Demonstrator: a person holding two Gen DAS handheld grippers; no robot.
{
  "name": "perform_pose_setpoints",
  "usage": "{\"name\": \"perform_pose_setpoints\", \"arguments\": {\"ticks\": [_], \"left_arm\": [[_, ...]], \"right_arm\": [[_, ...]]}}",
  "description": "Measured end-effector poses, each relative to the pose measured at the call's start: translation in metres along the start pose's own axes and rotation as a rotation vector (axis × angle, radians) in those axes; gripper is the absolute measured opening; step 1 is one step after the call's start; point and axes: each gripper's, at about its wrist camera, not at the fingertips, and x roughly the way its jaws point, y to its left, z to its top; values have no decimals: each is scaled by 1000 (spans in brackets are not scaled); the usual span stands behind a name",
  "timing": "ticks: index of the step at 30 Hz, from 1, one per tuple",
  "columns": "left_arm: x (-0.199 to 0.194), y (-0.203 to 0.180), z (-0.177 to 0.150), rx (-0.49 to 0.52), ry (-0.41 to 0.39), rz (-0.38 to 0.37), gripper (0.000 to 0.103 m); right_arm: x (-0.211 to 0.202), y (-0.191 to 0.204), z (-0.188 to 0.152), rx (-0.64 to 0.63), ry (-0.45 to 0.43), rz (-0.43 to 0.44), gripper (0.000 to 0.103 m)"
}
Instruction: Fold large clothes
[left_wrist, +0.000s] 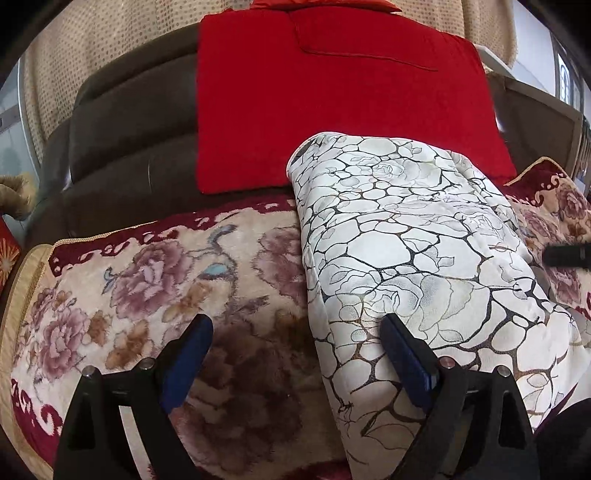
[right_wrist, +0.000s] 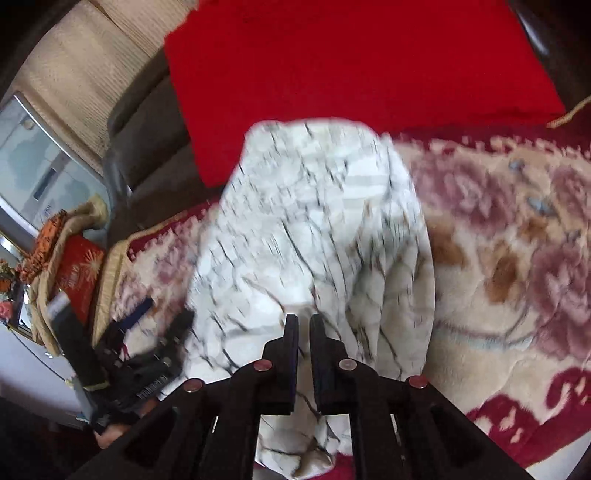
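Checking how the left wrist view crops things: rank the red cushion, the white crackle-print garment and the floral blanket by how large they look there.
1. white crackle-print garment and floral blanket: look alike, unranked; the blanket is partly covered.
2. red cushion, farthest away.

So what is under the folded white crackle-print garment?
The white crackle-print garment lies on a floral plush blanket covering the sofa seat; its far end overlaps a red cloth. Whatever is directly beneath it is covered.
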Motion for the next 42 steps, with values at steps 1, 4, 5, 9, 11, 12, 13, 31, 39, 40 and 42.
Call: {"name": "perform_pose_setpoints", "arguments": {"ticks": [1, 4, 5, 9, 11, 12, 13, 31, 39, 40, 42], "left_arm": [[-1, -1, -1, 3, -2, 2, 92], [-1, -3, 0, 7, -3, 3, 92], [-1, -3, 0, 6, -2, 0, 92], [1, -2, 1, 1, 3, -9, 92], [1, -2, 1, 2, 3, -9, 92], [1, -2, 2, 2, 3, -9, 92], [1, -2, 1, 3, 4, -8, 92], [-3, -3, -1, 1, 11, -1, 92], [-6, -2, 0, -4, 10, -5, 92], [-6, -2, 0, 0, 10, -2, 92], [-6, -3, 1, 7, 8, 4, 92]], "right_arm": [[-1, 0, 6, 2, -18, -2, 10], [8, 0, 25, 5, -45, -54, 10], [15, -4, 31, 13, -42, -78, 10], [64, -27, 42, 80, 82, -105, 11], [75, -32, 40, 82, 80, -98, 11], [74, -31, 40, 73, 73, -100, 11], [70, -29, 40, 65, 69, -104, 11], [31, 18, -23, -66, 78, -132, 76], [15, 0, -19, -5, 25, -71, 74], [7, 3, -16, -8, 1, -65, 74], [-8, 8, -14, -28, -37, -67, 69]]}}
